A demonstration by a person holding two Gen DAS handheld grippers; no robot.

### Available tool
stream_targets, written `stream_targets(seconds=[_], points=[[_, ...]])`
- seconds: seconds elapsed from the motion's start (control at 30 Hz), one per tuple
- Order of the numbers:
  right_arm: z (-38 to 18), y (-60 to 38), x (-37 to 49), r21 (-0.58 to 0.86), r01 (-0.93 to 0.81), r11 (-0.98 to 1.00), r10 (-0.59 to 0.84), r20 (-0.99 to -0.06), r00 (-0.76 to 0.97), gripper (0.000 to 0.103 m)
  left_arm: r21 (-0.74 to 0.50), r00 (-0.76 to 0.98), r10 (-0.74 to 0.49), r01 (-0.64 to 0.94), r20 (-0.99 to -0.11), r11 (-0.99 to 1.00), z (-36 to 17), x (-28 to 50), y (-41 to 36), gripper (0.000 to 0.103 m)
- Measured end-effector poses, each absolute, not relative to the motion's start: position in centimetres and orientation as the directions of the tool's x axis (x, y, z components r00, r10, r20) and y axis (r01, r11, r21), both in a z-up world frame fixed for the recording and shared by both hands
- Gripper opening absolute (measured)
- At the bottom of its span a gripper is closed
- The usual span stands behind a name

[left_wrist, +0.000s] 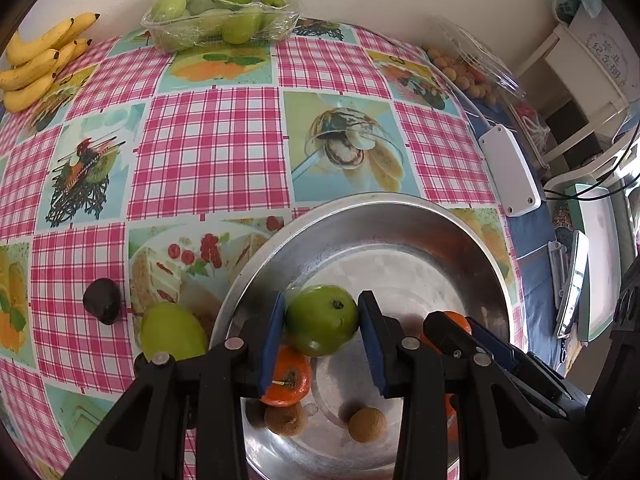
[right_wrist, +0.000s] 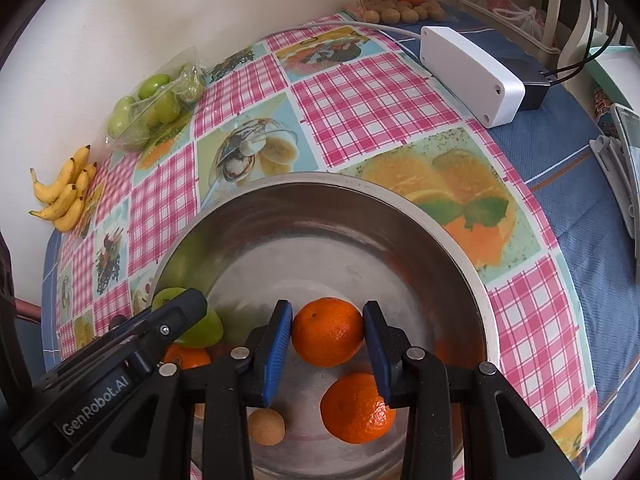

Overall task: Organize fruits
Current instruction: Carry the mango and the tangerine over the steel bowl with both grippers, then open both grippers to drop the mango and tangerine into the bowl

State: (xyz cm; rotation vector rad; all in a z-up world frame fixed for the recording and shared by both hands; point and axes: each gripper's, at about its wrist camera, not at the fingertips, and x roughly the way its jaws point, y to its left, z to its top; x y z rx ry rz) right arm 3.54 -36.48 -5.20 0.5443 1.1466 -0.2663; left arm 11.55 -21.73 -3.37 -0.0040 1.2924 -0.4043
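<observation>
Grippers both loaded over round steel basin (left_wrist: 472, 240): left gripper (left_wrist: 322, 320) clamps smooth green fruit (left_wrist: 321, 319), right gripper (right_wrist: 328, 330) clamps orange mandarin (right_wrist: 327, 331). Risk: crowded arms colliding, dislodging either fruit.

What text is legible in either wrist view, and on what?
"GenRobot.AI": white lettering on the black body of the left gripper, seen in the right wrist view.
Grey characters inside a faint ring on the white box at the far right of the left wrist view: too blurred to read.
Nothing readable on the white plastic case or the clear plastic fruit trays.
</observation>
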Motion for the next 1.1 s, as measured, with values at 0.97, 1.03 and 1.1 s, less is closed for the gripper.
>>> stream_targets(seconds=[0.97,1.03,1.1], points=[[-2.4,-35.0,3.3,0.200,0.412,0.889,0.010,-0.908,0.419,0.070,-0.200,0.315,-0.267,0.230,-0.911,0.953,0.5,10.4,-16.1,0.063],[-1.9,-34.7,3.0,0.193,0.411,0.891,-0.001,-0.904,0.428,0.070,-0.170,0.332,-0.235,0.212,-0.914,0.962,0.4,10.3,-14.8,0.063],[-1.6,-34.3,2.7,0.188,0.407,0.894,-0.008,-0.901,0.434,0.070,-0.160,0.335,-0.218,0.193,-0.917,0.968,0.2,10.3,-13.9,0.063]])
